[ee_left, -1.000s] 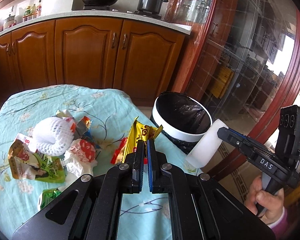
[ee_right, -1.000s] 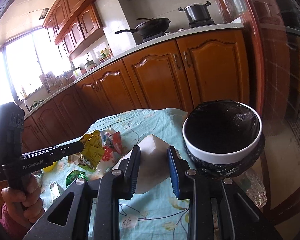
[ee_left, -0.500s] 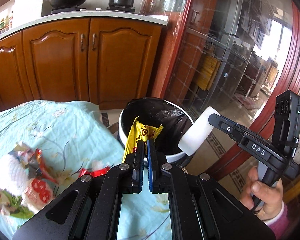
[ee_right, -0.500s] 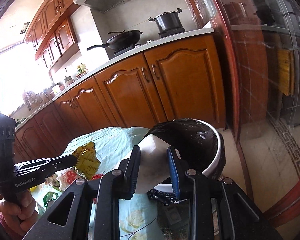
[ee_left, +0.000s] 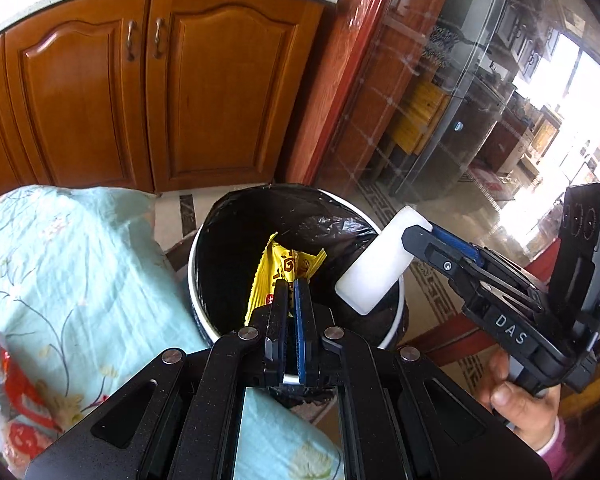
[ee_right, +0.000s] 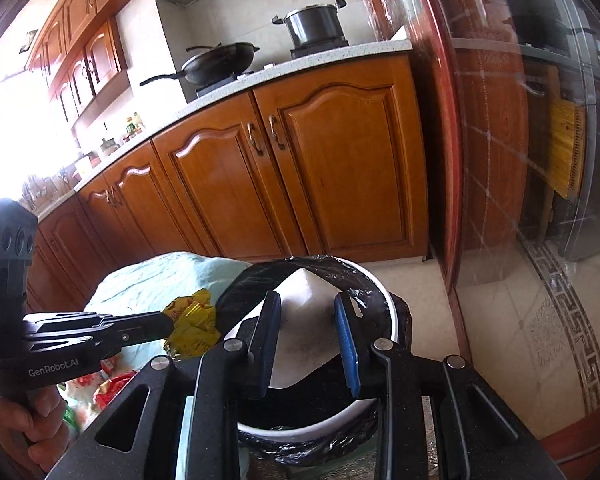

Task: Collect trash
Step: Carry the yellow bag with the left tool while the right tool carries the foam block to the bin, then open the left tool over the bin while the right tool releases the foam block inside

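Your left hand-held gripper (ee_left: 291,286) was clenched on the yellow wrapper (ee_left: 281,276), w/ the wrapper up over the bin's (ee_left: 204,308) black liner. Your right hand-held gripper (ee_right: 307,312) was grasping the white block (ee_right: 306,320), also over the bin mouth, nr the right rim. Bin sat on the floor just beside the counter (ee_left: 60,272) w/ its floral cloth; more trash (ee_left: 8,392) lay at the cloth's left edge. Wood cabinets (ee_left: 148,80) stood behind.
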